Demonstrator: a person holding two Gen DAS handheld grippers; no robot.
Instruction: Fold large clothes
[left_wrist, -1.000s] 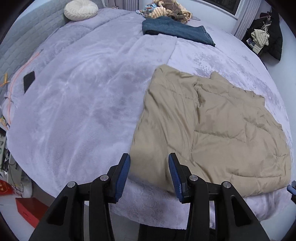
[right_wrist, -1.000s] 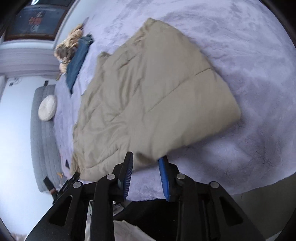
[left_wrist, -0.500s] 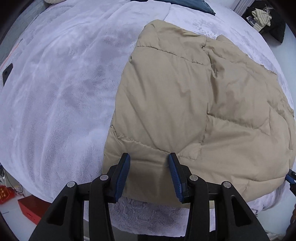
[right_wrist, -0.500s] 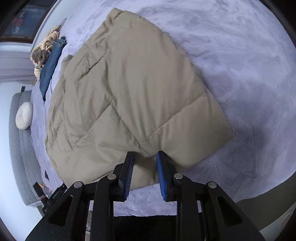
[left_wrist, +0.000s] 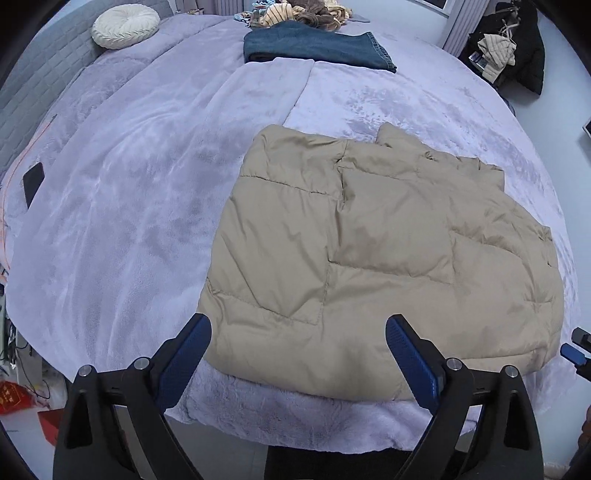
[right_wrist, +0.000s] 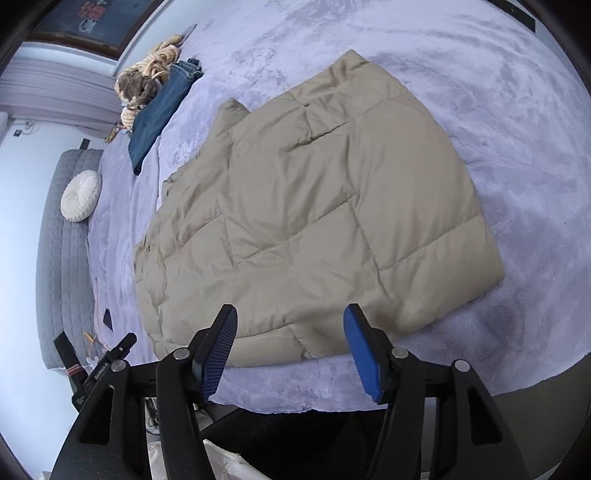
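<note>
On the left, the left gripper (left_wrist: 299, 343) has just had its jaws opening, and they now stand about as wide as they go, with nothing between the blue pads. Half a second ago the same pads sat much closer together, right over the near hem of the tan quilted jacket (left_wrist: 388, 258); now they hover above that hem without touching it, and the view has pulled back enough to show the folded jeans (left_wrist: 314, 48) and the round white cushion (left_wrist: 125, 26) at the far side of the bed (left_wrist: 129, 184) again.

On the right, the right gripper (right_wrist: 290, 343) has also just been opening, to a medium gap, and it too holds nothing; the jacket's near edge (right_wrist: 295, 288) lies beyond its fingers rather than pinched in them.

The jacket rests flat near the bed's front edge, towards its right corner in the left wrist view, doubled into a rough rectangle with a collar or sleeve part poking out at the far end. Both releases together suggest a fold has just been laid down; a further fold or some smoothing probably comes next.
</note>
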